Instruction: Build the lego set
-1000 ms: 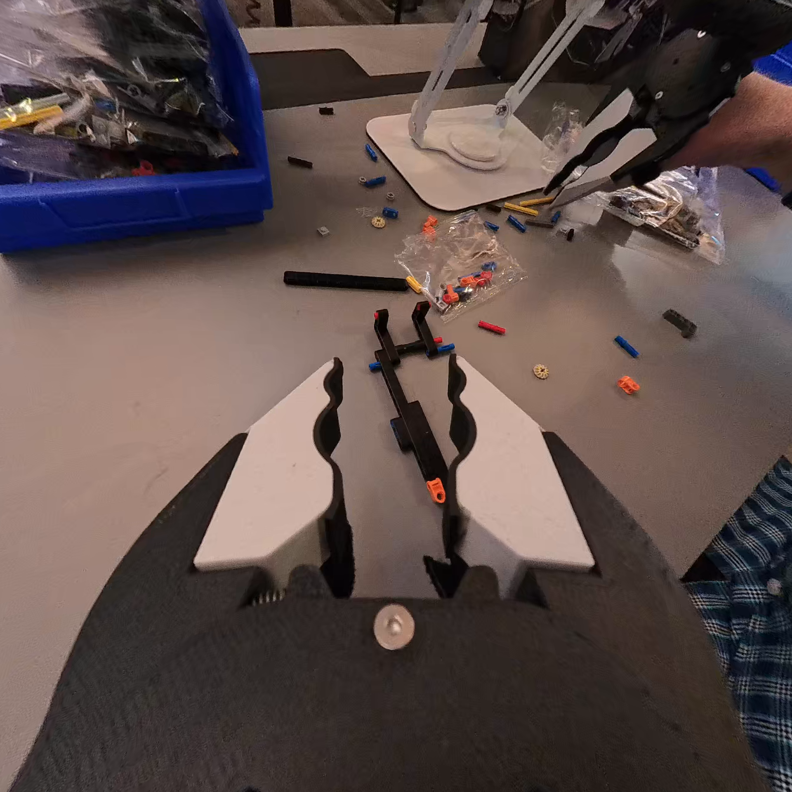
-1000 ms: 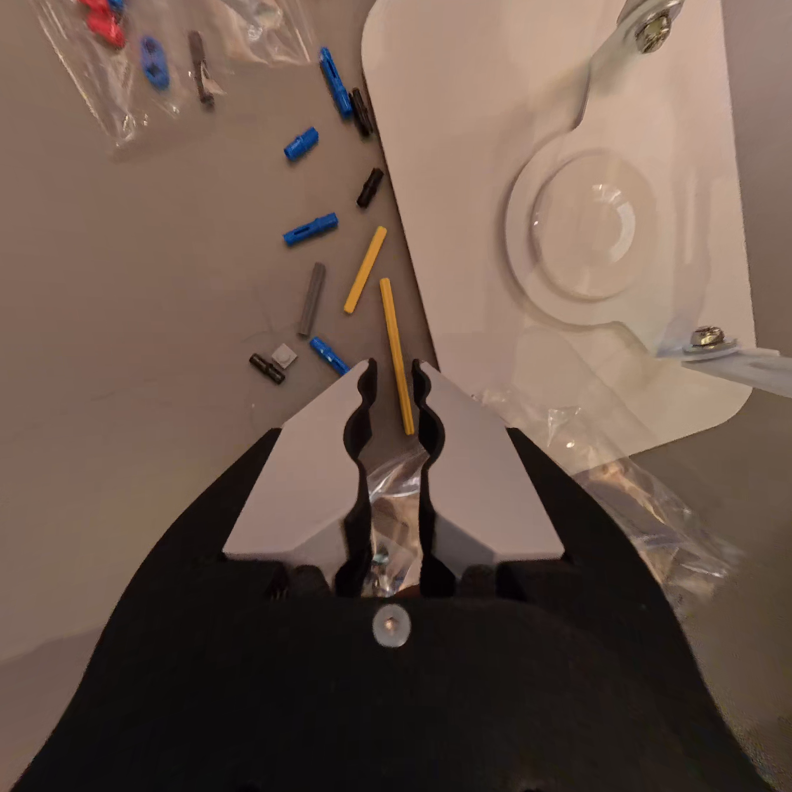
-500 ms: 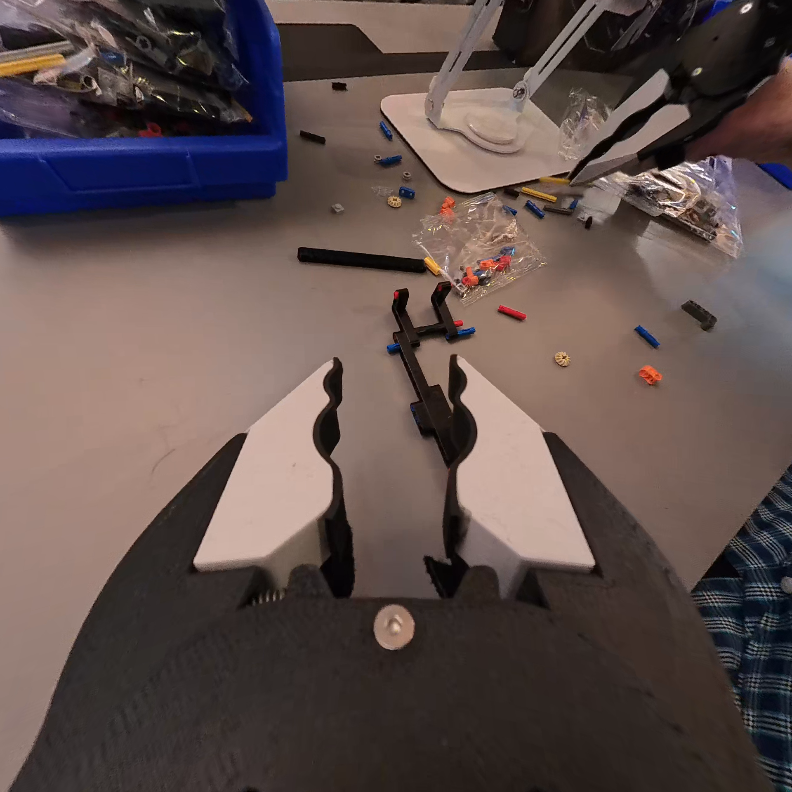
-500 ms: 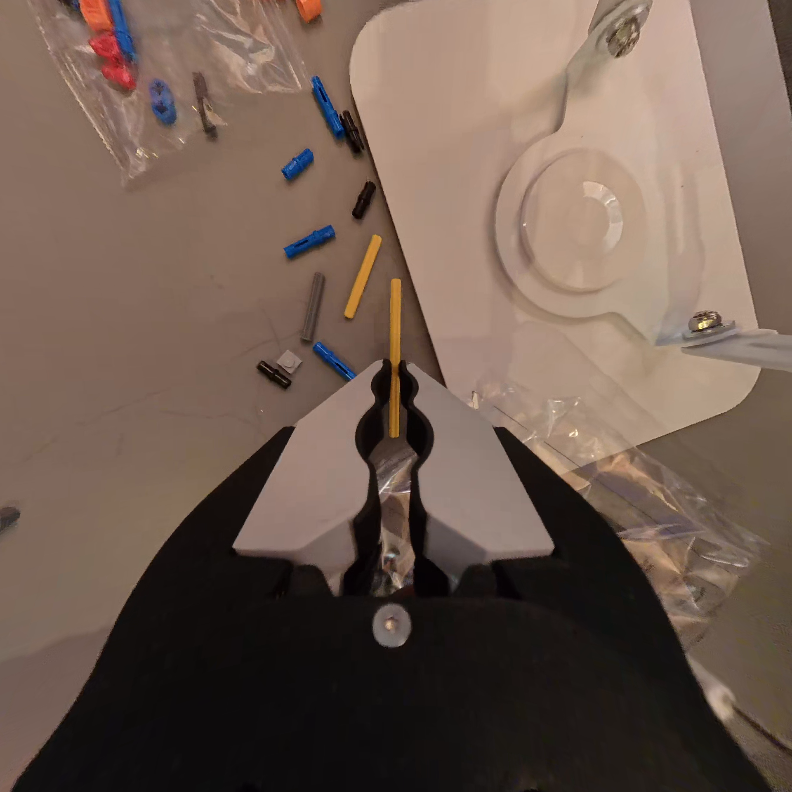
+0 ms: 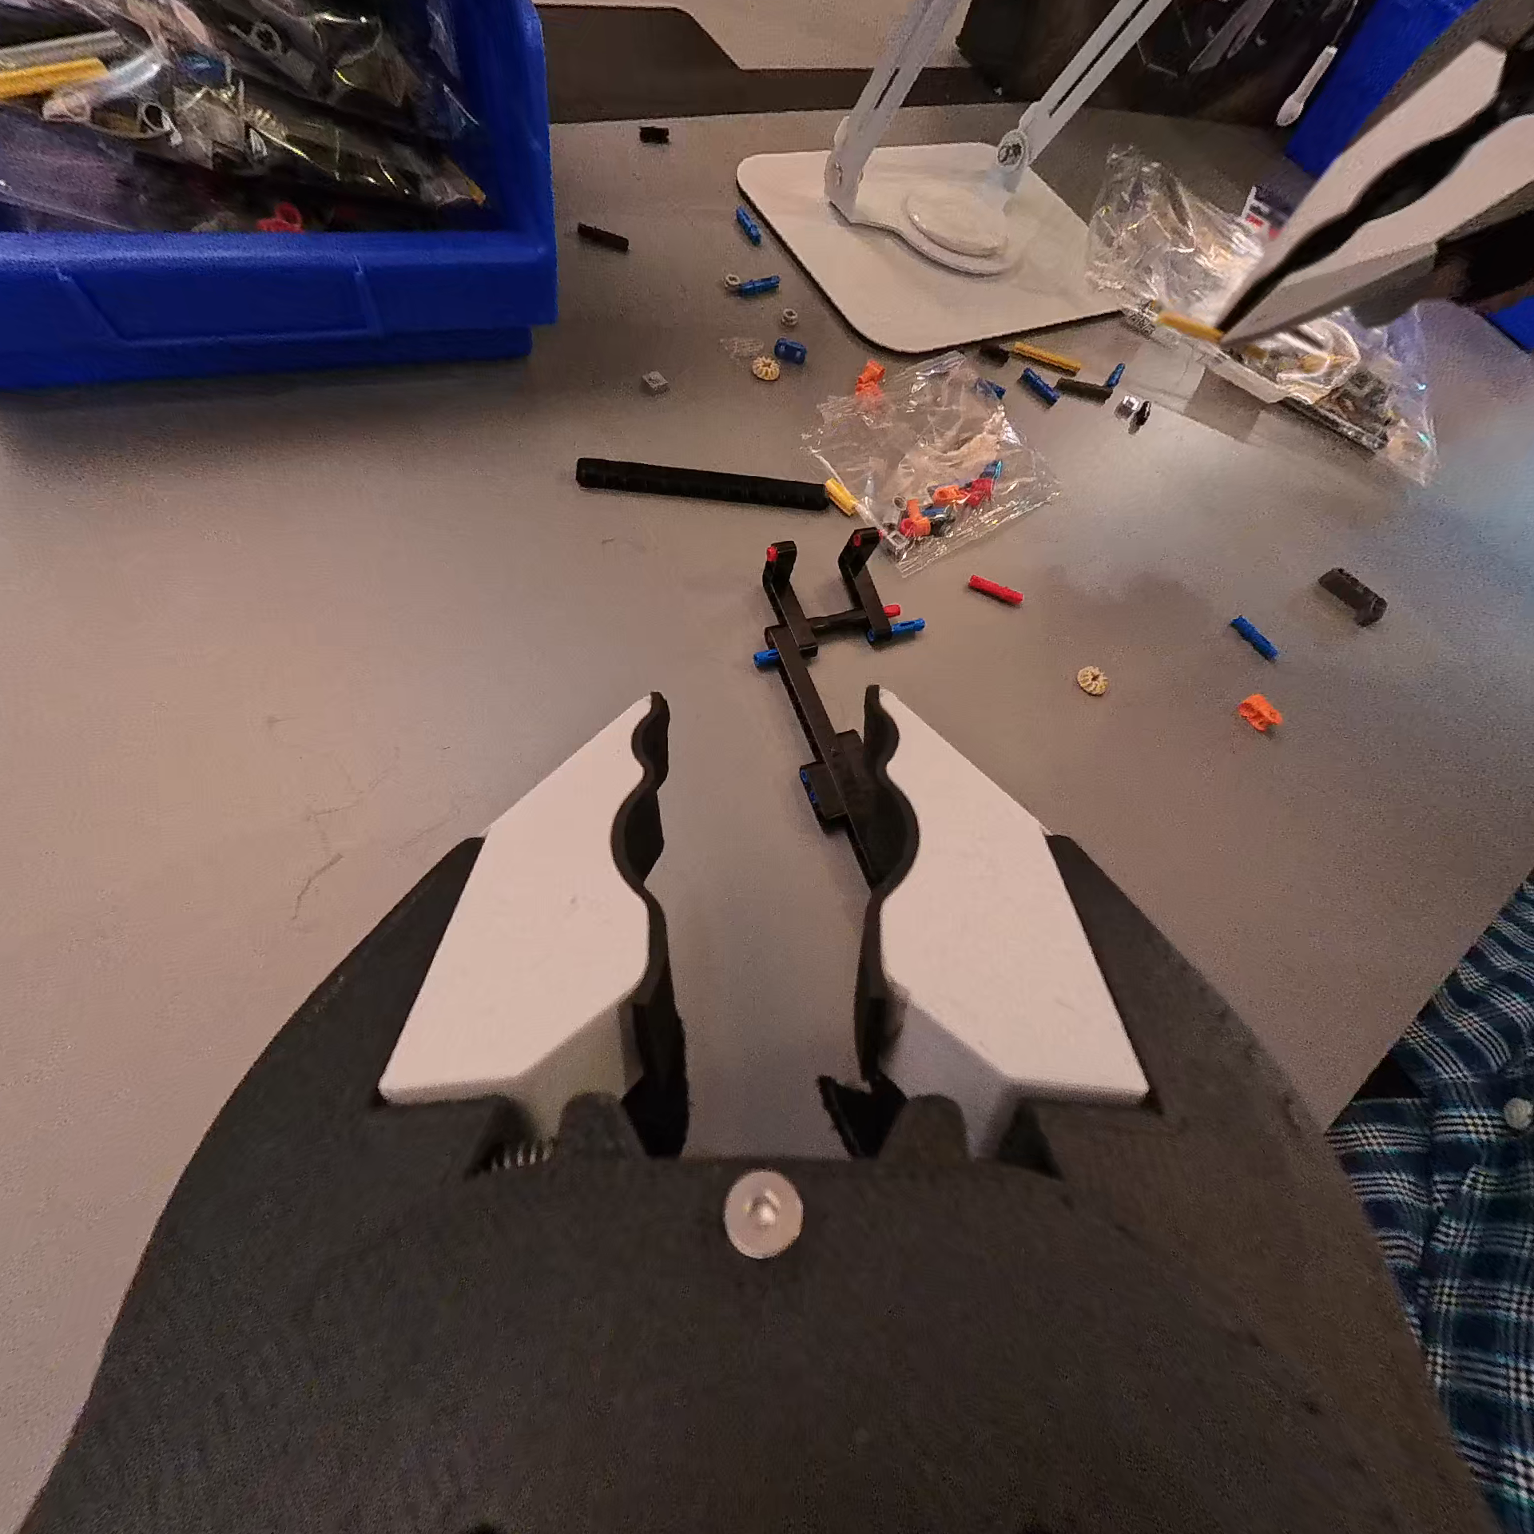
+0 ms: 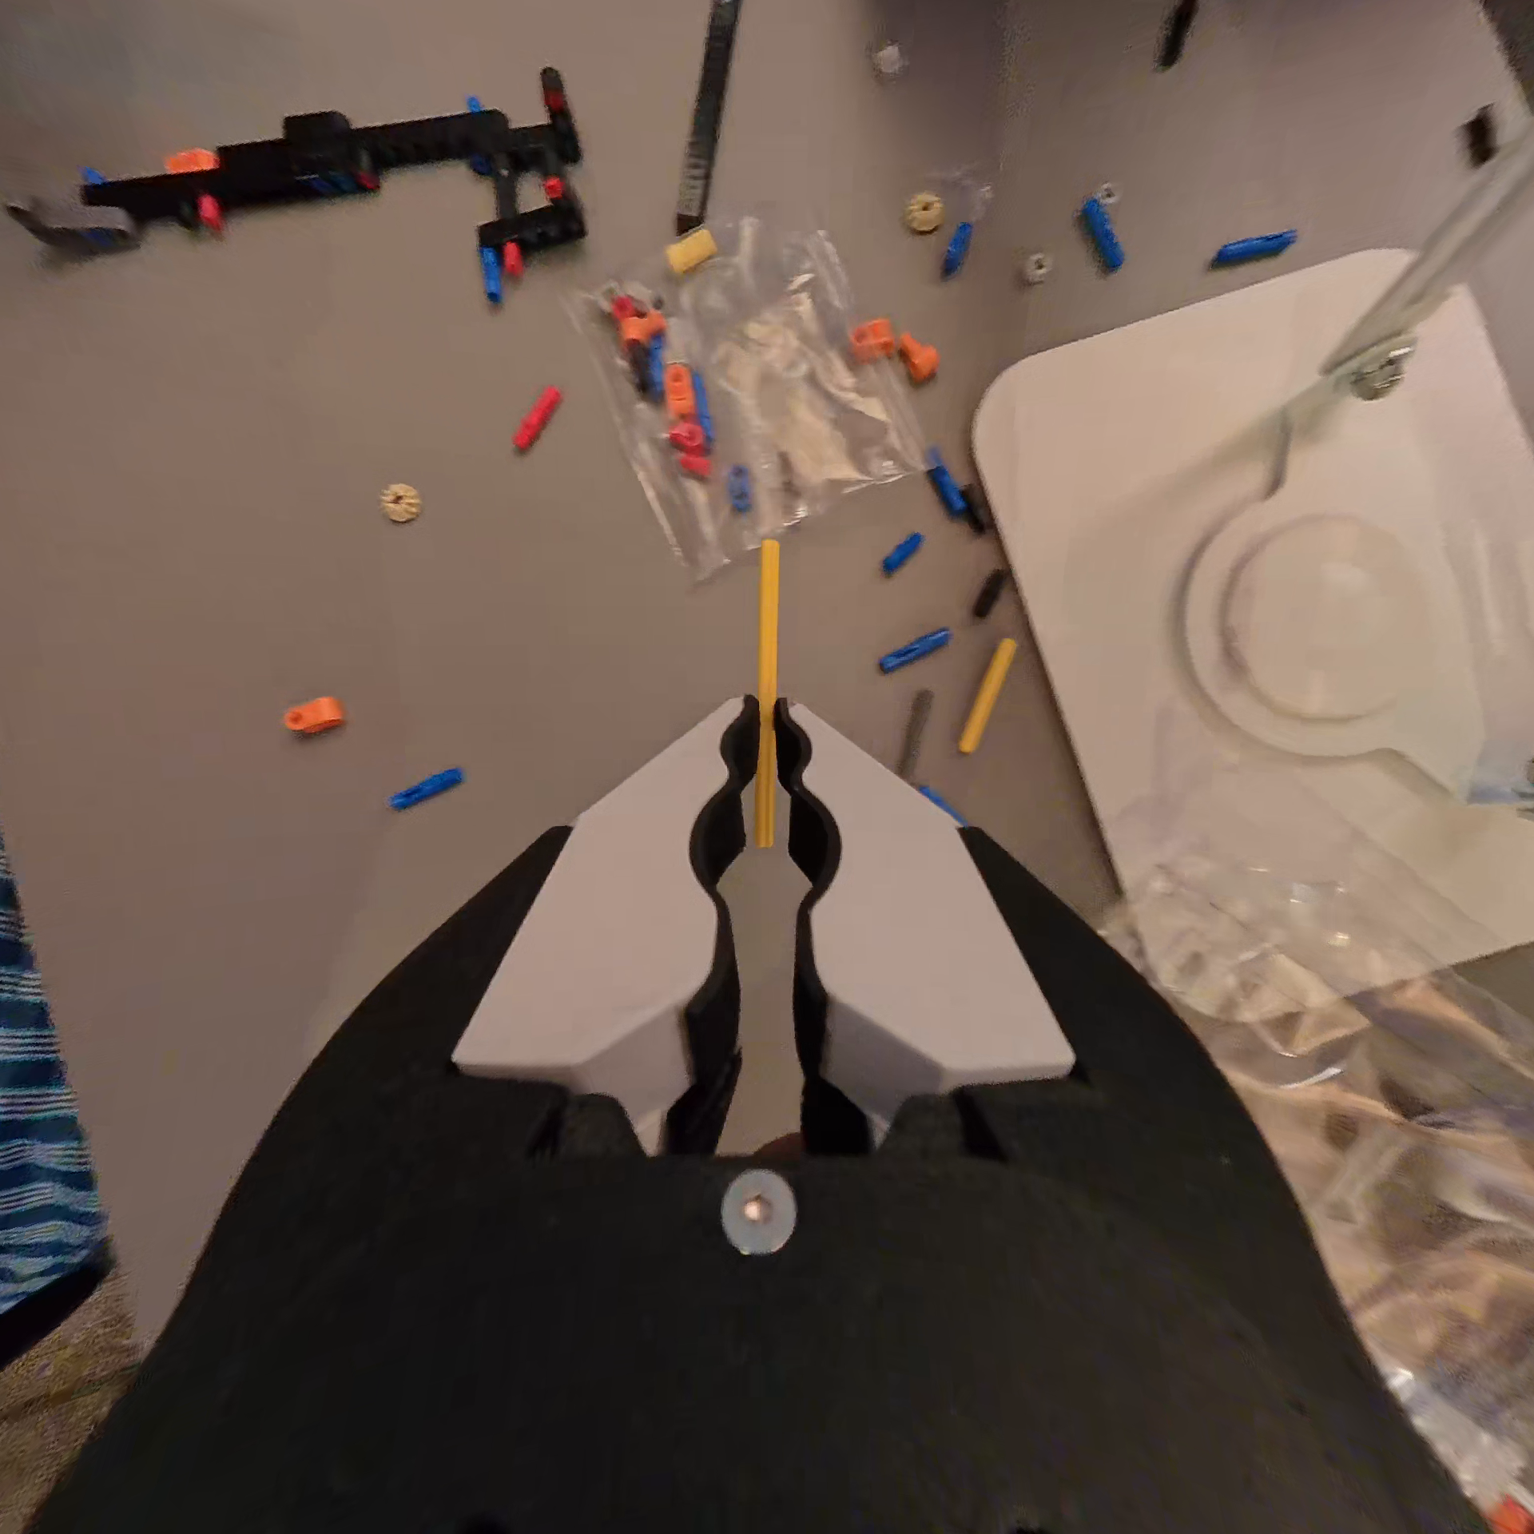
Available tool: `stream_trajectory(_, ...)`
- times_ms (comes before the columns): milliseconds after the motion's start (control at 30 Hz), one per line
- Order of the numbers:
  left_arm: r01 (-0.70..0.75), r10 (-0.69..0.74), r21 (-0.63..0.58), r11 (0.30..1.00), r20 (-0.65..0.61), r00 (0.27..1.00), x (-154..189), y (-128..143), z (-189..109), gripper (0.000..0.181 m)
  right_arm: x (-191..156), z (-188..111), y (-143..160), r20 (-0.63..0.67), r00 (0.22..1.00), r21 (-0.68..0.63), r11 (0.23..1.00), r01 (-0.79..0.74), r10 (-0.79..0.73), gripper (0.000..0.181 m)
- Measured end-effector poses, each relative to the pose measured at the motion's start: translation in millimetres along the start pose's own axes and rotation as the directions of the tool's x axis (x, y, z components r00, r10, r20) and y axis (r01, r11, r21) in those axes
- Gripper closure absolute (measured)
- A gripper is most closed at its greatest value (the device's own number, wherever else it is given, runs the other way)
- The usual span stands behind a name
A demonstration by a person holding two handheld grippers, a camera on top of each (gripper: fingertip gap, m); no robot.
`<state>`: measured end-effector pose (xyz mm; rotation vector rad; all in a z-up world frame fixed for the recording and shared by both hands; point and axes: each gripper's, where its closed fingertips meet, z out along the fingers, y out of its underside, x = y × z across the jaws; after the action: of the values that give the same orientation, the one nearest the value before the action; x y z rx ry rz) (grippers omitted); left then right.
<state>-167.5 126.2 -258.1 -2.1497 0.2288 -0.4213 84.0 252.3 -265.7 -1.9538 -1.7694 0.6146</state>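
Build at early stage: small black beam assembly with blue and red pins (image 5: 818, 664) lies frame centre, most parts loose. Right gripper (image 6: 765, 705) clamps thin yellow plastic axle (image 6: 768, 631), raised above table. Left gripper (image 5: 764, 705) spread wide, empty, assembly's near end against its right finger.

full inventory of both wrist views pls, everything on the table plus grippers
table: 1, grey, under everything
bin: 1, blue, far left, full of bagged parts
stand base: 1, white, far side of table
small bag: 1, clear, mid-table, orange, red and blue pieces inside
large bag: 1, clear, by the stand base
black assembly: 1, black with red and blue pins, ahead of left gripper
long black beam: 1, beyond the assembly
yellow rod: 1, held
loose pins, gears, connectors: many, blue, red, orange, tan, scattered
plaid sleeve: 1, blue, right edge
left gripper: open, empty
right gripper: shut on yellow rod
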Motion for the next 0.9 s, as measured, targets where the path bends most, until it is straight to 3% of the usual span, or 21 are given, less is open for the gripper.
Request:
stream_trajectory(133, -0.007, 0.007, -0.011, 1.000, -0.004, 1.000, 1, 3, 0, 0.137, -29, 6, 5, 0.045, 0.999, 0.000, 1.000, -0.029, 0.028, 0.180)
stream_trajectory(267, 0.006, -0.007, -0.022, 1.000, -0.014, 1.000, 1, 6, 3, 0.137, -47, 4, -21, 0.055, 0.998, 0.065, 0.998, -0.007, 0.004, 0.180)
stream_trajectory(367, 0.004, -0.005, -0.015, 1.000, -0.018, 1.000, 4, 3, 4, 0.137, -46, -10, -72, 0.018, 0.995, 0.095, 0.991, 0.095, -0.098, 0.180)
stream_trajectory(467, -0.013, 0.013, -0.016, 1.000, -0.009, 1.000, 5, 3, 4, 0.137, -29, -31, -141, -0.029, 0.976, 0.090, 0.972, 0.216, -0.214, 0.180)
stream_trajectory(600, -0.020, 0.020, -0.020, 1.000, 0.004, 1.000, -1, 6, 4, 0.138, 12, -46, -233, -0.007, 0.960, -0.008, 0.960, 0.280, -0.280, 0.180)
stream_trajectory(733, -0.016, 0.016, -0.004, 1.000, 0.025, 1.000, -12, 3, -2, 0.138, 67, -26, -299, 0.049, 0.974, -0.141, 0.964, 0.225, -0.220, 0.180)
stream_trajectory(900, -0.037, 0.036, 0.003, 0.999, 0.058, 0.998, -22, 1, -10, 0.138, 116, 6, -345, 0.013, 0.983, -0.269, 0.946, 0.182, -0.186, 0.180)
